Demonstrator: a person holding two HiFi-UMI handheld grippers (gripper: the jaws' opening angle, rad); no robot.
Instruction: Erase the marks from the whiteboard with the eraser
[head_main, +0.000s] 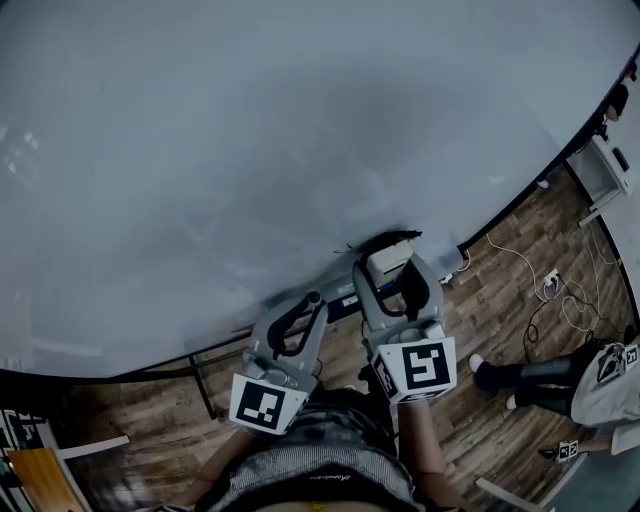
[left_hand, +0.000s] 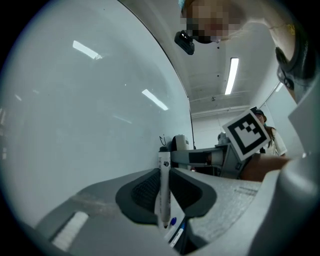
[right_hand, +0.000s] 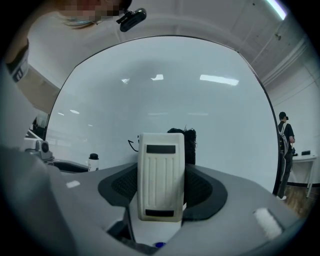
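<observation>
Right gripper (right_hand: 161, 192) is clenched on the eraser (right_hand: 160, 175), jaw pads on its two long sides at mid-body, white ribbed plastic back facing the camera and black felt on the far side. The eraser is up at the lower part of the whiteboard (head_main: 250, 150), just beside a small black squiggle (right_hand: 131, 145); I can't tell whether the felt touches the board. Left gripper (head_main: 312, 300) is clamped on a marker (left_hand: 163, 175), held upright between the pads with its cap up, off to the side of the eraser and not needed for wiping. Handling, as a guess: the eraser looks light, with a stiff plastic shell that won't crush and a soft felt pad that gives a little. The ribbed sides should hold well, so the current side grip near the middle looks right, leaving the felt face free to lie flat on the board. The board is smooth and glossy, so the felt should slide easily, and light even pressure should do. The marker is thin, round and slick, so it could twist in the pads if bumped. Count: one eraser, one marker, one whiteboard, two grippers, one mark that I can see. The rest of the board looks clean apart from light reflections.
</observation>
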